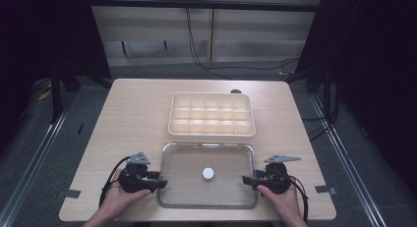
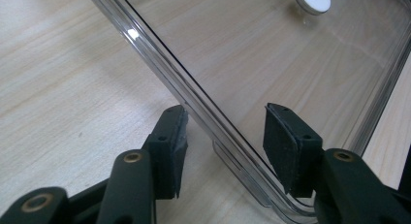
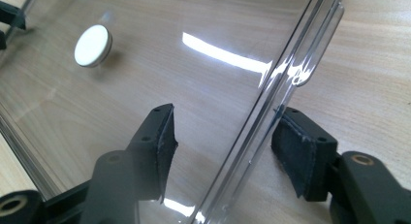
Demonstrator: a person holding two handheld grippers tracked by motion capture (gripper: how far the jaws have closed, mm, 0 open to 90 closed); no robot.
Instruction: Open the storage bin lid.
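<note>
1. Two hand-held grippers, my left (image 1: 162, 183) and right (image 1: 244, 179), lie level, each straddling an end rim of the clear lid (image 1: 231, 158) with jaws spread, pads off it.
2. One lid lies flat on the near worktop (image 1: 133, 114), with one white knob (image 1: 208, 173).
3. One cream compartment box (image 1: 212, 115) lies just beyond.

Between the left claw (image 1: 158, 183) and right claw (image 1: 247, 180) lies the clear lid (image 1: 226, 160), its rims between each claw's jaws. Beyond it, the compartment box (image 1: 211, 133) blocks forward passage; bare desk (image 1: 133, 114) lies outward.
</note>
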